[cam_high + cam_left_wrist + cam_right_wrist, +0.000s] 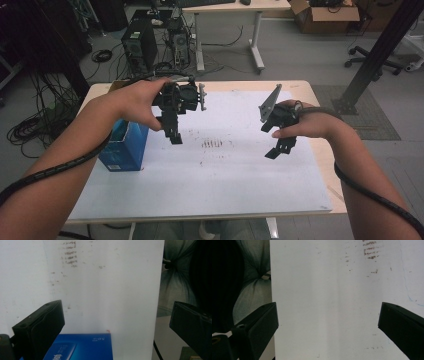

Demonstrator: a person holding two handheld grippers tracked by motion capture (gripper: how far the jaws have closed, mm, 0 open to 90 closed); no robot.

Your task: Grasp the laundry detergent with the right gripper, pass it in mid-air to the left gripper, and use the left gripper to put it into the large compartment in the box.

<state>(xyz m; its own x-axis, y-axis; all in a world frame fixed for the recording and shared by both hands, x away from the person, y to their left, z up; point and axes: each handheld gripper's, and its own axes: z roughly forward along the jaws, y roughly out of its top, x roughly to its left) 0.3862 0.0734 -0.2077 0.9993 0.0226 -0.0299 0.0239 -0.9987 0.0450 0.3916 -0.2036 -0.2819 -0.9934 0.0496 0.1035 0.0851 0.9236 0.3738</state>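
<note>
Behind your table, computer towers (150, 42) and cables sit on the floor. From above, your left gripper (174, 134) hangs over the white board (220, 175) beside the open blue box (125, 147); your right gripper (280, 148) is well apart. Left gripper view: jaws spread wide, empty, blue box (82, 347) below. Right gripper view: jaws wide, empty, over stained board (332, 302).

A blue rectangular cardboard box (124, 145) w/ white print is stood upright at the left edge of the white-topped counter (240, 175), its top opened, partly hidden by a forearm.
</note>
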